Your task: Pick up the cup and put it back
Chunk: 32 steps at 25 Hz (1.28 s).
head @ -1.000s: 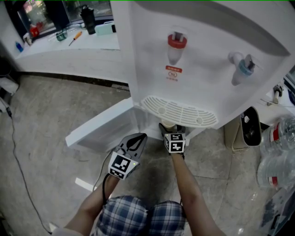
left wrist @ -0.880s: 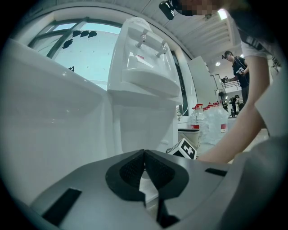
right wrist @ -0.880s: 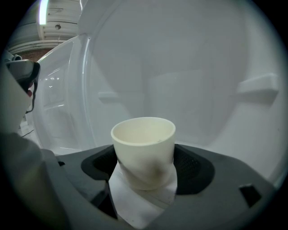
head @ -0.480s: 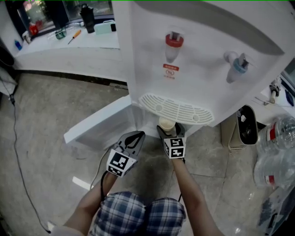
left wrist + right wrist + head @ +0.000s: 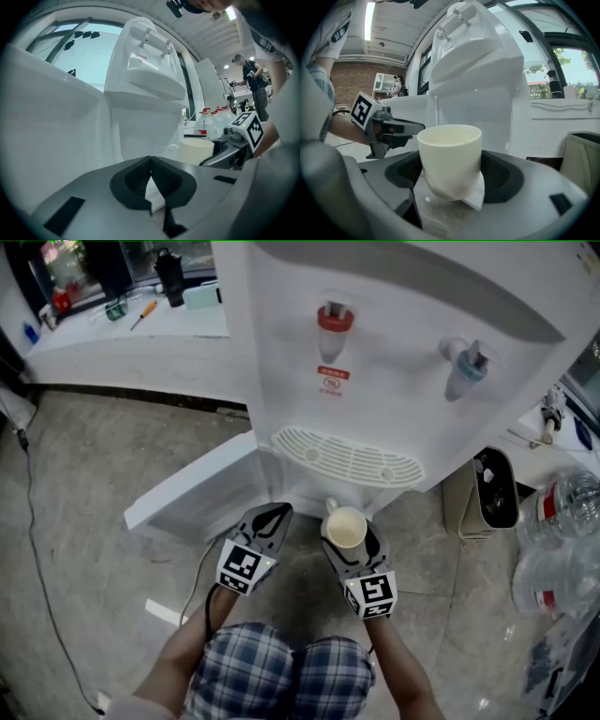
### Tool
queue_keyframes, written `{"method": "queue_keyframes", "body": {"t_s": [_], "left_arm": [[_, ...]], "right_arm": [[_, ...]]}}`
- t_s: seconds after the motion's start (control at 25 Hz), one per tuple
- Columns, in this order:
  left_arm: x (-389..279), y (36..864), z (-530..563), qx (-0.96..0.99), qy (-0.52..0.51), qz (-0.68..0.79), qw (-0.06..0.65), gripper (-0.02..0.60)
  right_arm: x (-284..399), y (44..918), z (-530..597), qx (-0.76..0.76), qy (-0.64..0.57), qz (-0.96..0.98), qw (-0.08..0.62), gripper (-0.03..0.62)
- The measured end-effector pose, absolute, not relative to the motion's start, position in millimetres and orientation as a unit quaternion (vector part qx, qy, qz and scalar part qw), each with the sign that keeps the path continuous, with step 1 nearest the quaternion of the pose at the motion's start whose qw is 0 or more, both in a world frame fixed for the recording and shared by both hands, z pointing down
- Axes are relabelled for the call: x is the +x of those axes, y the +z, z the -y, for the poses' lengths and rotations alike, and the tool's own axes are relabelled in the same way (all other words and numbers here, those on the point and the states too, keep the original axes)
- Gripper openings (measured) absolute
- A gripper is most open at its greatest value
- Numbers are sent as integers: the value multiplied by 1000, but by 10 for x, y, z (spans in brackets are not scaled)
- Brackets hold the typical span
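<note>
A cream cup stands upright between the jaws of my right gripper, which is shut on it, held in the air in front of the white water dispenser. In the left gripper view the cup shows to the right. My left gripper hangs just left of the right one, its jaws shut with nothing between them. The cup looks empty.
The dispenser's drip tray sits above the cup, with a red tap and a blue tap higher up. An open white door panel lies to the left. A small bin and water bottles stand at the right.
My right gripper has drawn back toward me from under the drip tray, bringing the cup out into full view. The left gripper has barely moved.
</note>
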State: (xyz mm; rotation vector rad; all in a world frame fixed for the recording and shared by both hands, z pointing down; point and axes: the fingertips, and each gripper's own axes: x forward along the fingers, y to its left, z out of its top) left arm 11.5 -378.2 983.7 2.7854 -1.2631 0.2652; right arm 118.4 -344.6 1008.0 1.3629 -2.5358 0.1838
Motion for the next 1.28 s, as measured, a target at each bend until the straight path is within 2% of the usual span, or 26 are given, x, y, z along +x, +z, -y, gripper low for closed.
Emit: {"method": "queue_keyframes", "body": {"t_s": [0.44,0.8,1.28], "left_arm": [[110,9846,3776,905,87,415,37,25],[120,9889,3772,906,89,413,41,25],[84,9872,3735,903,90,417,43,25]], "right_arm": [[1197,9828,3303,460,53,880,106,403],[1138,10055,3977,481,39,868,115,403],[1063,10613,4858,533,87,832,128,403]]}}
